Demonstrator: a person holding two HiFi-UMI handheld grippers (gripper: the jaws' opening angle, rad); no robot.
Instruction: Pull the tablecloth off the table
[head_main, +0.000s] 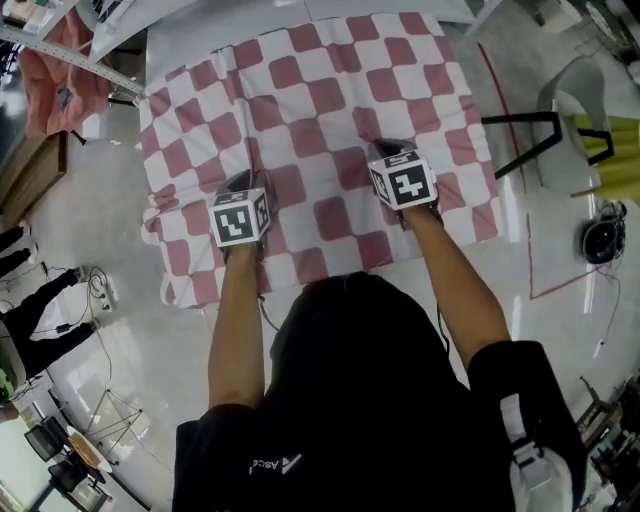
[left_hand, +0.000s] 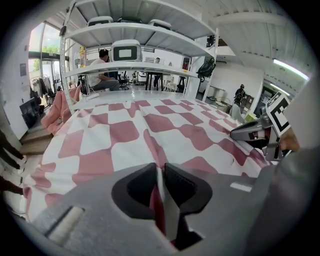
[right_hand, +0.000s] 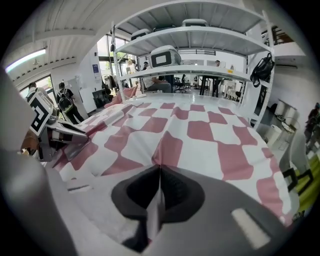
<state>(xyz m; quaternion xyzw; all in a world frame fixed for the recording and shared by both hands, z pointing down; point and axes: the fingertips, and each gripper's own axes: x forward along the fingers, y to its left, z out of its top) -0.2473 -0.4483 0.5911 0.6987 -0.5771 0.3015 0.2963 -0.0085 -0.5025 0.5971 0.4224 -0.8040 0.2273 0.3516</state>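
**Both grippers pinch the checked tablecloth**

The red-and-white checked tablecloth (head_main: 320, 120) lies spread over the table, covering it from edge to edge, with its near hem hanging down just in front of the person. Both grippers rest on the cloth's near half, each pointing down and away towards its far edge.

The left gripper (left_hand: 161, 170) sits towards the cloth's left side. Its jaws are nearly together and clamp a raised fold of the fabric, red and white showing between the pads. The right gripper (right_hand: 159, 170) sits towards the cloth's right side, a little farther in from the near hem. Its jaws are fully closed on a thin ridge of the cloth, and a crease runs away from them across the checks.

A white shelf rack (left_hand: 135, 50) stands just beyond the cloth's far edge.
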